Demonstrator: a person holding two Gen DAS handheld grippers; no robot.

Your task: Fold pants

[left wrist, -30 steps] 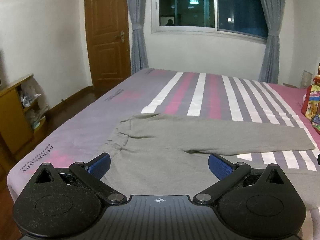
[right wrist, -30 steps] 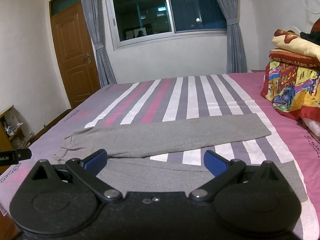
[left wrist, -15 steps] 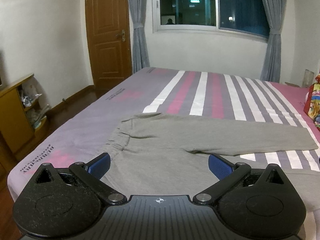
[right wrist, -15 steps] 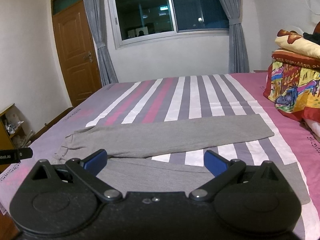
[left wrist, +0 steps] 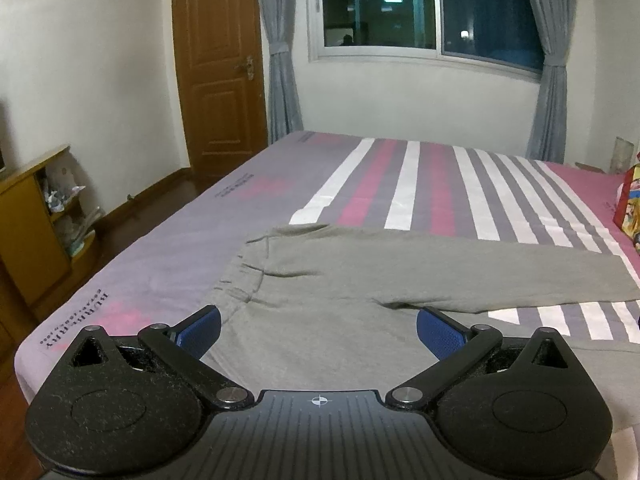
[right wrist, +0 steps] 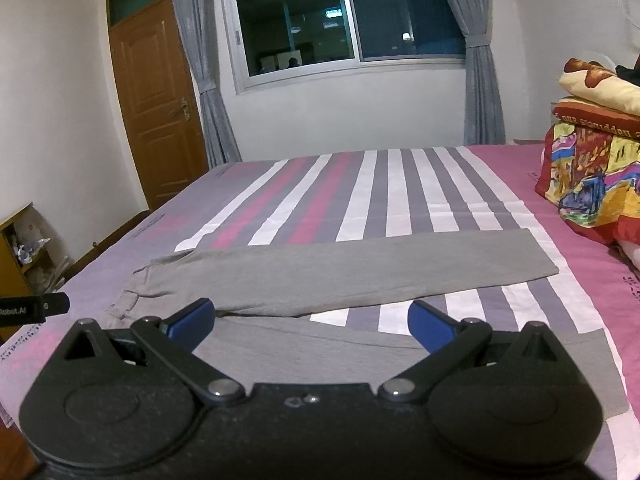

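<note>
Grey pants (left wrist: 360, 280) lie flat on the striped bed, waistband at the left, both legs stretched to the right with a gap between them. In the right wrist view the pants (right wrist: 340, 276) show the far leg fully and the near leg partly behind the gripper. My left gripper (left wrist: 318, 330) is open and empty, held above the seat of the pants near the waistband. My right gripper (right wrist: 310, 324) is open and empty, above the near leg. The tip of the left gripper (right wrist: 34, 308) shows at the left edge of the right wrist view.
The bed (left wrist: 420, 184) has purple, pink and white stripes. A pile of colourful folded bedding (right wrist: 596, 184) sits at the bed's right side. A wooden shelf (left wrist: 36, 232) stands left of the bed, a brown door (left wrist: 220, 76) behind it, and a curtained window (right wrist: 348, 20) beyond.
Both grippers have drifted slightly, so the pants sit a little further right and lower in view. Both stay open; the pants have not moved.
</note>
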